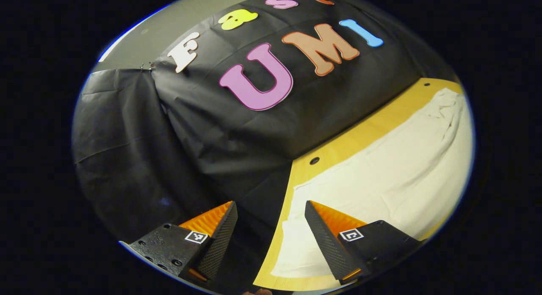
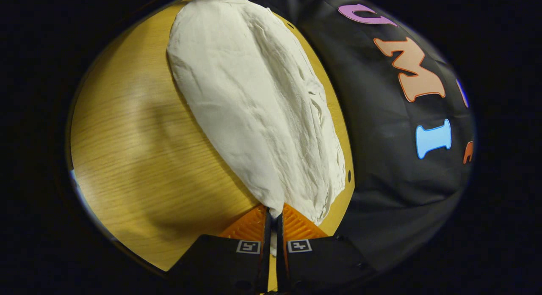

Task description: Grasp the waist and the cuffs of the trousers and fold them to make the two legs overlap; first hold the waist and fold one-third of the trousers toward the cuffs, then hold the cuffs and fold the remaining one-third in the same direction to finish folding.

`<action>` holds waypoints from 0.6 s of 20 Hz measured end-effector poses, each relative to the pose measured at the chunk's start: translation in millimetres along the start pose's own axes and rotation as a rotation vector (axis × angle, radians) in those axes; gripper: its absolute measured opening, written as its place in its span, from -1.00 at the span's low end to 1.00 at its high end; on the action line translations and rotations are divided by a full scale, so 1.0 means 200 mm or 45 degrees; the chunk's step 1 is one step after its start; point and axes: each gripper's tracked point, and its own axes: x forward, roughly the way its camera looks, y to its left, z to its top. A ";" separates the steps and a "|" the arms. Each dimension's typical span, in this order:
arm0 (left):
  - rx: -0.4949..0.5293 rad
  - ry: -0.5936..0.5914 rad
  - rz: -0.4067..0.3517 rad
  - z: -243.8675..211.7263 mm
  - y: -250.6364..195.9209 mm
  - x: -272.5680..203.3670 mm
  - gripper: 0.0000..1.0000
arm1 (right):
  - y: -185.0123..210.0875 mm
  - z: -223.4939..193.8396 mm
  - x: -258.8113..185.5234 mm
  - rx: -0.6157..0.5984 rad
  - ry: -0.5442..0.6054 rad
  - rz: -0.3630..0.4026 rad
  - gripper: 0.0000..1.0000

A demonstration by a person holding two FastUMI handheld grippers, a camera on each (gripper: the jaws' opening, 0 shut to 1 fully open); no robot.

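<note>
White trousers [image 2: 258, 104] lie stretched out on a wooden table [image 2: 135, 159], running away from my right gripper [image 2: 273, 211]. That gripper is shut on the near edge of the cloth, which is pinched between its two fingers. In the left gripper view the trousers [image 1: 389, 168] lie along the table's far side [image 1: 338, 147], to the right. My left gripper [image 1: 271, 204] is open above the table's corner, with nothing between its fingers. Its right finger [image 1: 326, 240] hovers over the near end of the cloth. Which end is waist or cuffs I cannot tell.
The black cloth wall [image 1: 190, 138] hangs close behind the table's far edge. Small dark holes [image 1: 314, 161] dot the tabletop near that edge. Bare wood [image 2: 127, 130] spreads to the left of the trousers in the right gripper view.
</note>
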 end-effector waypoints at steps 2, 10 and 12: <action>0.064 0.028 -0.049 -0.07 -0.04 -0.01 0.93 | 0.00 0.00 0.00 0.002 -0.001 0.000 -0.82; 0.301 0.162 -0.244 -0.40 -0.20 -0.10 0.94 | 0.00 0.00 0.00 -0.007 -0.011 -0.022 -0.92; 0.346 0.202 -0.300 -0.48 -0.24 -0.12 0.94 | 0.00 0.00 -0.01 -0.009 -0.012 -0.027 -0.92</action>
